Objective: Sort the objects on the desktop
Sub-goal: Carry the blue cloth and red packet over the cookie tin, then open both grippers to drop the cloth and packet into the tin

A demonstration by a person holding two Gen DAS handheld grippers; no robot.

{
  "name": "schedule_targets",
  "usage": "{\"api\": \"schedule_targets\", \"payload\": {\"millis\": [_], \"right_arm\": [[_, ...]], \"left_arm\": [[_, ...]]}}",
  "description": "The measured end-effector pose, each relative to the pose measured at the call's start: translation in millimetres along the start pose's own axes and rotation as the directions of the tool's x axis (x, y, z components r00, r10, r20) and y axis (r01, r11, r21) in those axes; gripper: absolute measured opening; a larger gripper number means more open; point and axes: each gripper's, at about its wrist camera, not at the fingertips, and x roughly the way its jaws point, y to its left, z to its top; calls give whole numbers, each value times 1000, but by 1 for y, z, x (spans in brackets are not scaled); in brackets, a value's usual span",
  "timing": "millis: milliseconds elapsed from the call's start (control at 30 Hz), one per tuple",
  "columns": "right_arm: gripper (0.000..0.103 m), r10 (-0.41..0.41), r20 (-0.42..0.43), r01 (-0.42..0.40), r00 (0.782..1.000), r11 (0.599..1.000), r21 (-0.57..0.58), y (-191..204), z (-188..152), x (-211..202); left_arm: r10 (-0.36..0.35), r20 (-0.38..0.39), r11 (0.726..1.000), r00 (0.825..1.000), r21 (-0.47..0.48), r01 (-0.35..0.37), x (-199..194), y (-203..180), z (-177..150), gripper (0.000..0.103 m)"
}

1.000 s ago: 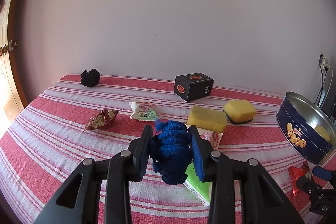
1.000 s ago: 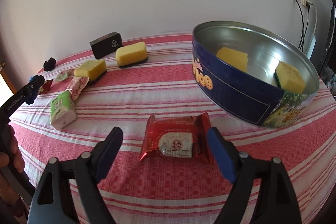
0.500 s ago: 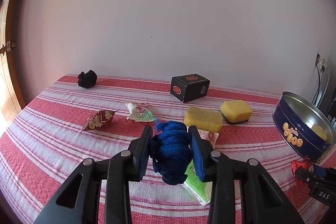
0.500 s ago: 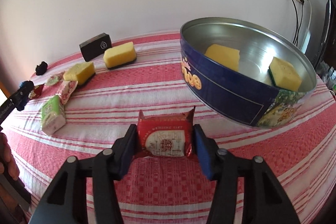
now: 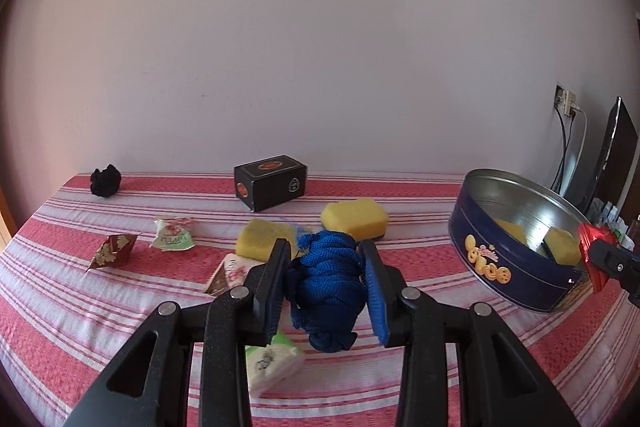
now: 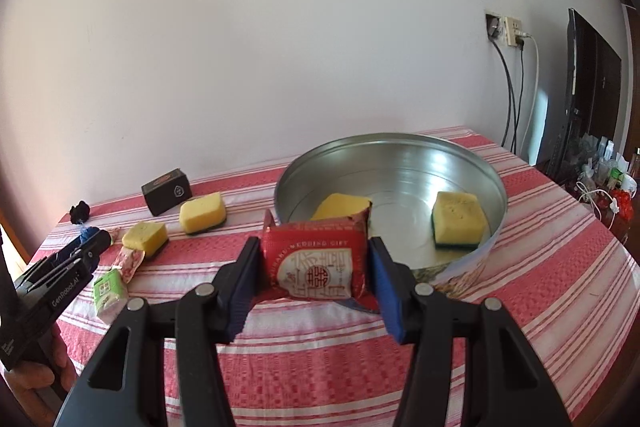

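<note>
My left gripper [image 5: 326, 287] is shut on a bundle of blue knitted cord [image 5: 326, 285] and holds it above the striped cloth. My right gripper [image 6: 314, 273] is shut on a red snack packet [image 6: 318, 261], lifted in front of the round blue tin [image 6: 472, 259]. The tin [image 5: 516, 269] holds two yellow sponges [image 6: 458, 219]. The right gripper with the packet shows at the right edge of the left wrist view [image 5: 596, 259]. The left gripper shows at the left of the right wrist view [image 6: 86, 243].
On the red striped tablecloth [image 5: 80, 307] lie two yellow sponges [image 5: 354, 219], a black box [image 5: 272, 181], a black wad [image 5: 105, 179], several snack packets [image 5: 173, 233] and a green packet [image 5: 272, 361]. Cables and a wall socket [image 6: 506, 27] are at right.
My right gripper closed on the red packet and lifted it toward the tin. My left gripper, still holding the blue cord, rose and turned toward the right.
</note>
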Motion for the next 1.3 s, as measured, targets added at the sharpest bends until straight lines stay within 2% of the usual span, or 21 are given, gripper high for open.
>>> {"api": "schedule_targets", "payload": {"millis": [133,300,467,633,967,1200,1300], "right_arm": [[54,-68,45,67,997,998,11,-26,8,0],[54,-111,65,107,992,992,73,-61,21,5],[54,-200,92,192,976,978,86,-85,29,18],[54,-235,119,219,965,967,132,-108,34,37],[54,-281,191,271,940,959,77,-115,44,59],[54,-314,165,307,935,949,66,-124,46,73],[54,-309,140,304,941,951,54,-124,45,80]], "left_arm": [[-44,10,998,999,38,44,5,-37,8,38],[-88,20,994,996,67,87,15,-77,16,38],[-134,2,988,991,76,133,29,-111,23,38],[-157,-18,983,987,91,158,45,-141,24,38],[-177,-58,973,982,139,184,86,-193,26,38],[-163,-85,972,983,156,175,107,-209,25,38],[-154,-97,972,983,164,168,114,-211,22,38]]}}
